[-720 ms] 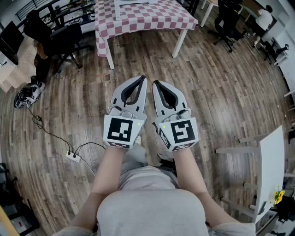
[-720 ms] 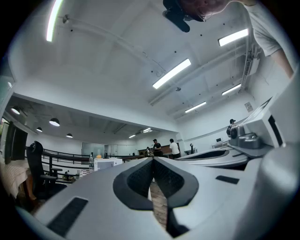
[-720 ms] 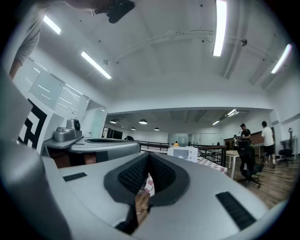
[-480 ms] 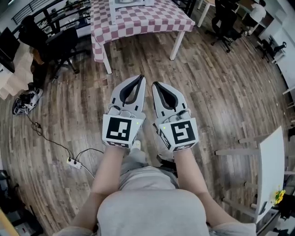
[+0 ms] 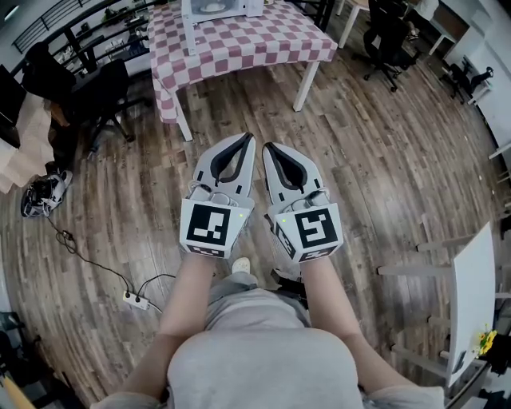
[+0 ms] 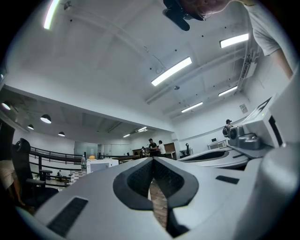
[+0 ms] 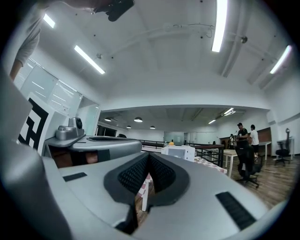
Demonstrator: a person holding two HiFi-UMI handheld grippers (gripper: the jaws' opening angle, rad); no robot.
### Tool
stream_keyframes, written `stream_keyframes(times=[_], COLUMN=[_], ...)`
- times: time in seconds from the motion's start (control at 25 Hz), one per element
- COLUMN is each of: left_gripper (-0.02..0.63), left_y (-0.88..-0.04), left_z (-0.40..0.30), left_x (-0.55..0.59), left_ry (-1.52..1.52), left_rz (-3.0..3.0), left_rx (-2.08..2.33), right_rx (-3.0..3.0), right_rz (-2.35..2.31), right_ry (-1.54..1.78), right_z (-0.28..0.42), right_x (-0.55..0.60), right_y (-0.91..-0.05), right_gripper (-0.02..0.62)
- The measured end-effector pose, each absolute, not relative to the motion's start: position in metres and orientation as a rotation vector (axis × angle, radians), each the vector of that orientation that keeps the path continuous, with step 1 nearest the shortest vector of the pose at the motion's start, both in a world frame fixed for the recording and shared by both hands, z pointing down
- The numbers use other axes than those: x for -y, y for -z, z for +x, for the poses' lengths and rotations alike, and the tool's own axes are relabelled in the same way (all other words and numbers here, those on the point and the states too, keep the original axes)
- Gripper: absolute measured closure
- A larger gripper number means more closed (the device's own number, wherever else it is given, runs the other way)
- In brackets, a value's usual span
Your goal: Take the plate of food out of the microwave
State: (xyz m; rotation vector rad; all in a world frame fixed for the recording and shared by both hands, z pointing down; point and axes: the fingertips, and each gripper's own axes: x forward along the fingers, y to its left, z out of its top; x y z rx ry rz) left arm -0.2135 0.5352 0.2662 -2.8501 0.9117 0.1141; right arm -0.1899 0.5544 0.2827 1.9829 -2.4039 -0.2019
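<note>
Plate of food: not made out in any view. Microwave, white, is seen at the far edge of the head view, set on a counter draped in a red-and-white checked cloth. It is also picked up far ahead in both gripper views.

Left gripper and right gripper are held side by side, near each other but apart, over the wooden floor. Both are well short of the counter. On each, the jaws are closed together at the tips with nothing between them. Only floor is glimpsed through the slit behind the pads.

A black office chair is noted left of the counter. A power strip lies on the floor, near left. Yellow flowers are seen at the near right edge.
</note>
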Motion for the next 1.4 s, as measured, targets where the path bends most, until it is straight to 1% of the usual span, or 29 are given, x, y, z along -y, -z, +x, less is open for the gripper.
stream_keyframes(times=[0.24,0.52,0.84,1.4], left_gripper=[0.604,0.604,0.604,0.604], left_y=[-0.271,-0.280,-0.287,-0.286], left_z=[-0.216,-0.205,-0.169,-0.078], left_x=[-0.502,-0.469,-0.406,-0.277], left_ry=[-0.109,-0.089,-0.071,-0.049], left_rz=[-2.858,-2.874,-2.868,-2.850], left_rx=[-0.904,-0.916,-0.945,-1.036], right_rx=[2.401,2.408,2.441,2.520], right_rz=[1.997,2.011,1.986,1.941], right_ry=[0.198,0.182,0.165,0.157], right_z=[-0.192,-0.174,-0.139,-0.046], right_x=[-0.523,-0.493,-0.429,-0.297], right_y=[-0.287,-0.290,-0.299,-0.288], right_gripper=[0.572,0.571,0.572,0.572])
